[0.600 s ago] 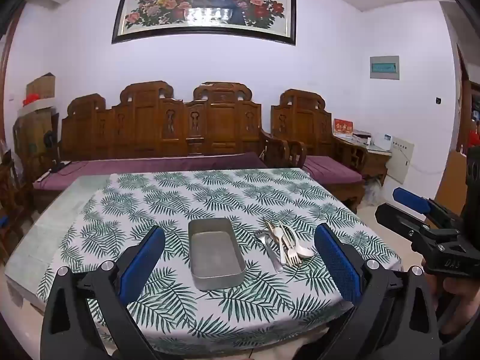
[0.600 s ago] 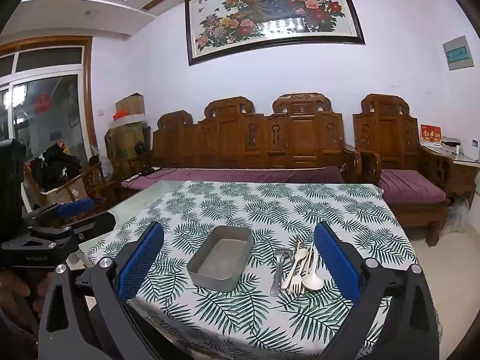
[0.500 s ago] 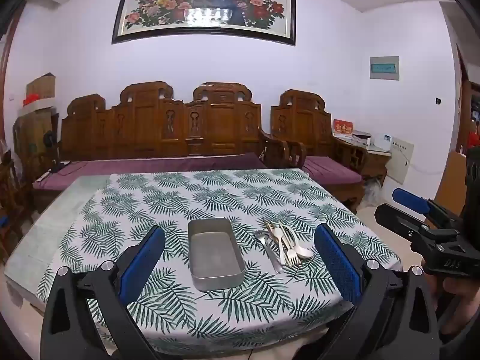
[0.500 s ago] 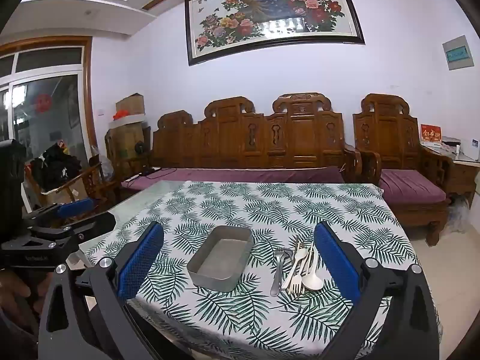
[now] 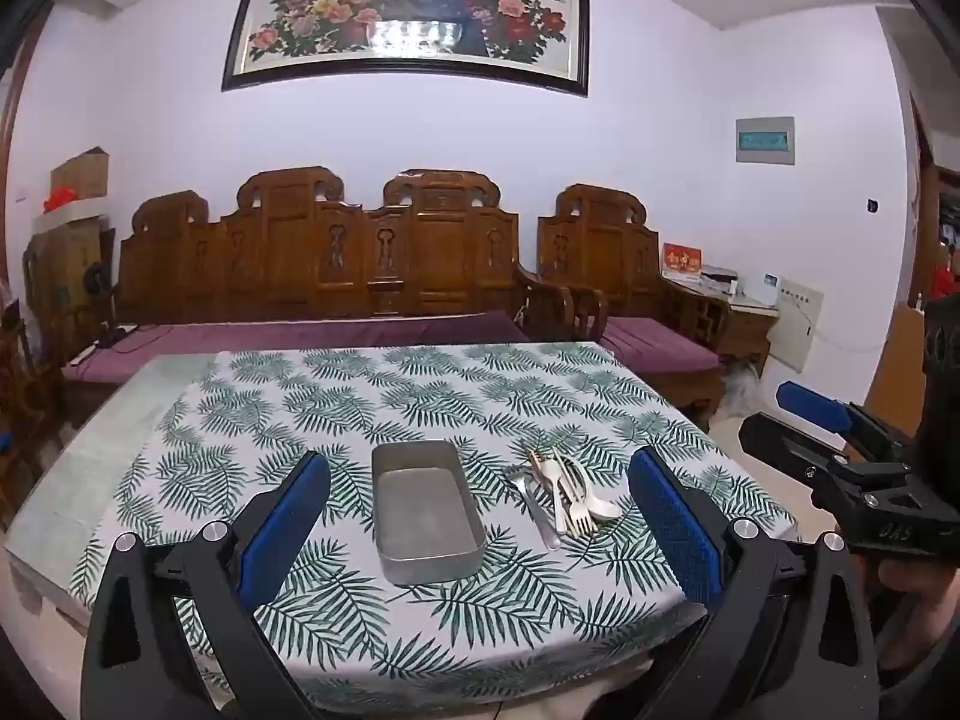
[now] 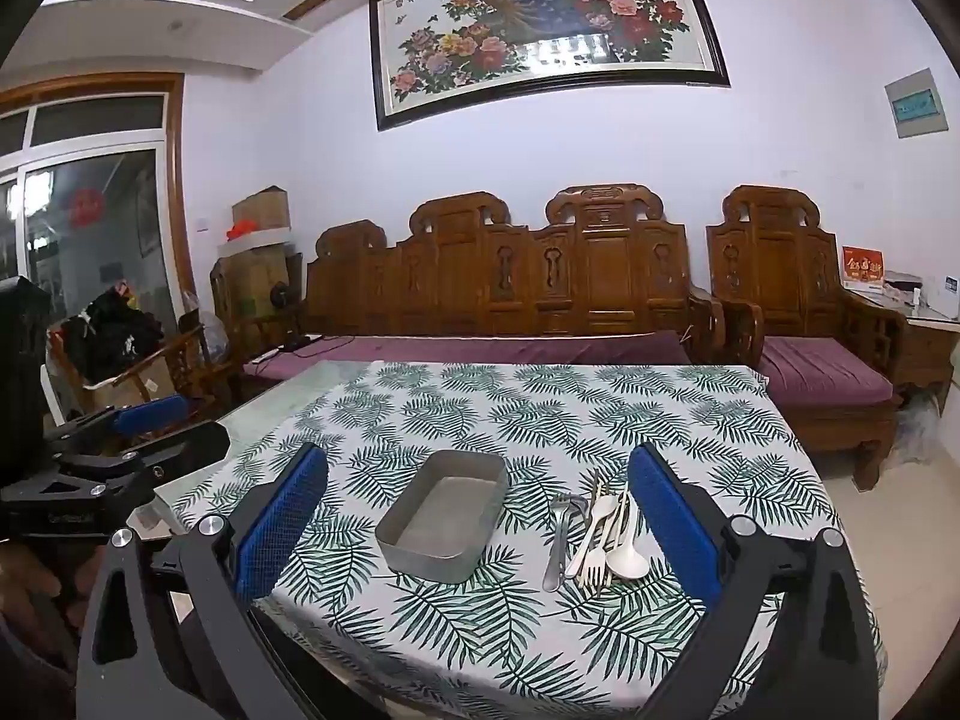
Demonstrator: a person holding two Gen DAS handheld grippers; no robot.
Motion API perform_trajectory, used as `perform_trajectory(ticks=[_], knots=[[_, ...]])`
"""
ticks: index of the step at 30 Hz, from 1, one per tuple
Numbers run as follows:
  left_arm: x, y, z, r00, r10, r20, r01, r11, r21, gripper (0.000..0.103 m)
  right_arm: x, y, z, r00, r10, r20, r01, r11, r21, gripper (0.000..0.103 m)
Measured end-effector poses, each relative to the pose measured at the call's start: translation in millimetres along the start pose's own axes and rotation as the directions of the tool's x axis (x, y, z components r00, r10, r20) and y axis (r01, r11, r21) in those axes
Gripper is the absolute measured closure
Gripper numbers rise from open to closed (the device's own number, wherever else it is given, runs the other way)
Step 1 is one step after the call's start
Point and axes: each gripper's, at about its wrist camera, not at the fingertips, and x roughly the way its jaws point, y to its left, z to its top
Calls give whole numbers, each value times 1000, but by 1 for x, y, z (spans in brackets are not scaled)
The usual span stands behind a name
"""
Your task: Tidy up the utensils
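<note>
Hovered short of the bench (image 5: 180, 420) with left hand-held gripper (image 5: 480, 510) and right hand-held gripper (image 6: 480, 510) both spread wide and empty, nothing yet sorted, utensils (image 6: 594, 534) heaped just beside the empty tin (image 5: 426, 510); next, probably a pinch on one handle.

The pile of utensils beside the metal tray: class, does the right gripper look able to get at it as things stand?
Probably yes. The right gripper is open and empty, the pile of utensils lies uncovered on the tablecloth right of the metal tray, and nothing stands between them.
</note>
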Motion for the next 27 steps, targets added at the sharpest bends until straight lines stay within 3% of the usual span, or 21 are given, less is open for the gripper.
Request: perform_trajectory(ticks=[27], knots=[[-4, -5, 4, 1000, -9, 15, 9, 1000, 8, 7, -8, 1, 5, 1000, 2, 16, -2, 1000, 5, 3]])
